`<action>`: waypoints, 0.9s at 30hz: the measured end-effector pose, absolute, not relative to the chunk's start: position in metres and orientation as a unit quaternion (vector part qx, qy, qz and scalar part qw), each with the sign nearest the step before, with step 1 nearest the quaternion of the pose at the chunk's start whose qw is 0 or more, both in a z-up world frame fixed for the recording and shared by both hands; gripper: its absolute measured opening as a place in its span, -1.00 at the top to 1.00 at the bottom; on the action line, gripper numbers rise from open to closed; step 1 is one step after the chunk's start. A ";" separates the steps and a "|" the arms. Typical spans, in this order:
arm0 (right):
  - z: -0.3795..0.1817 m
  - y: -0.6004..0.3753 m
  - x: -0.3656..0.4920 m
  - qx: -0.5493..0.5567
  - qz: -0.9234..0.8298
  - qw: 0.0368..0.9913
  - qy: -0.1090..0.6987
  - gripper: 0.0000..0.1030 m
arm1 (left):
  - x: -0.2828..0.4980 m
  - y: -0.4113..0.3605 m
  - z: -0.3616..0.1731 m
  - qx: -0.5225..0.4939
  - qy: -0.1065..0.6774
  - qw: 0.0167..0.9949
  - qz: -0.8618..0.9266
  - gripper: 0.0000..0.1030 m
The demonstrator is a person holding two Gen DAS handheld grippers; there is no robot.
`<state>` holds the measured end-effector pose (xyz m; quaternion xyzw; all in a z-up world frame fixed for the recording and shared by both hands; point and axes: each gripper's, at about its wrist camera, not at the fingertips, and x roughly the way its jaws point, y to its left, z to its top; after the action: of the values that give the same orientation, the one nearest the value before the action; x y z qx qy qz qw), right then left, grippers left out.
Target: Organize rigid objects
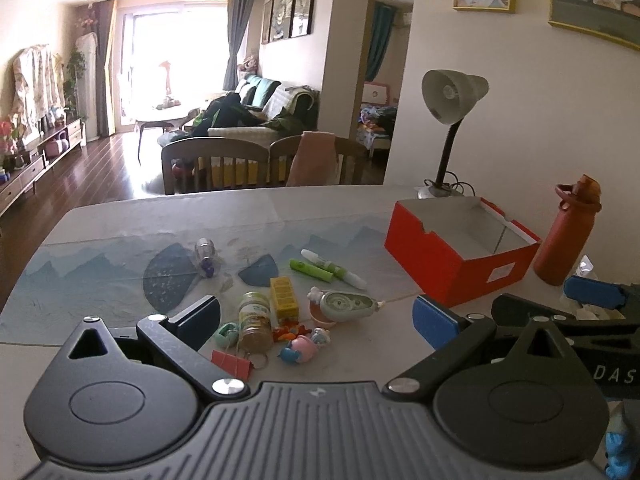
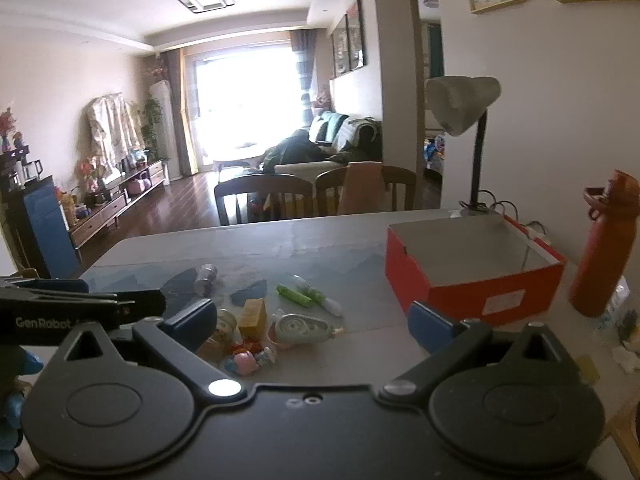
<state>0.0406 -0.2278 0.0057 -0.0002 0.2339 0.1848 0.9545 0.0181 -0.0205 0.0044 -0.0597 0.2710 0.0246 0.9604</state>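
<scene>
Clutter sits in one tight cluster near the front table [image 1: 120, 216] edge: jar [image 1: 255, 320], yellow box [image 1: 284, 297], tape dispenser [image 1: 348, 304], toy figures [image 1: 300, 344], red binder clip [image 1: 232, 363], all touching or just beside each other, so little room to get fingers between them. Green markers [image 1: 326, 270] lie slightly apart behind; small bottle [image 1: 206, 258] well apart to the left, open mat all round it. Red box [image 1: 460, 256] is open-topped, clear from above. Lamp [image 1: 450, 120] overhangs its far corner; red flask [image 1: 568, 236] stands just beside its right side. Far half of table is bare.
</scene>
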 end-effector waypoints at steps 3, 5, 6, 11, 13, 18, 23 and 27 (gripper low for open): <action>0.005 -0.226 0.052 -0.004 0.199 0.951 0.236 -0.97 | 0.025 -0.018 0.003 -0.064 0.273 0.959 0.031 -1.00; 0.004 -0.224 0.061 -0.007 0.209 0.948 0.240 -0.97 | 0.030 -0.018 0.002 -0.065 0.273 0.959 0.036 -1.00; 0.003 -0.224 0.065 -0.008 0.213 0.946 0.243 -0.97 | 0.033 -0.017 0.002 -0.066 0.273 0.959 0.040 -1.00; -0.006 -0.220 0.093 -0.009 0.246 0.933 0.264 -0.91 | 0.051 -0.012 -0.006 -0.079 0.284 0.954 0.053 -1.00; -0.010 -0.220 0.105 -0.009 0.257 0.927 0.272 -0.91 | 0.060 -0.010 -0.010 -0.084 0.291 0.951 0.060 -1.00; -0.030 -0.221 0.143 -0.018 0.292 0.904 0.312 -0.91 | 0.080 -0.004 -0.024 -0.091 0.315 0.941 0.089 -1.00; -0.045 -0.217 0.165 -0.034 0.315 0.890 0.329 -0.91 | 0.099 0.007 -0.049 -0.105 0.344 0.925 0.121 -1.00; -0.062 -0.208 0.187 -0.077 0.339 0.876 0.335 -0.89 | 0.110 0.016 -0.070 -0.119 0.371 0.910 0.141 -1.00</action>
<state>0.1870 -0.2082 -0.0616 -0.0767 0.3352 0.3395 0.8755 0.1097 0.0157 -0.0704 -0.1192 0.3711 0.1407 0.9101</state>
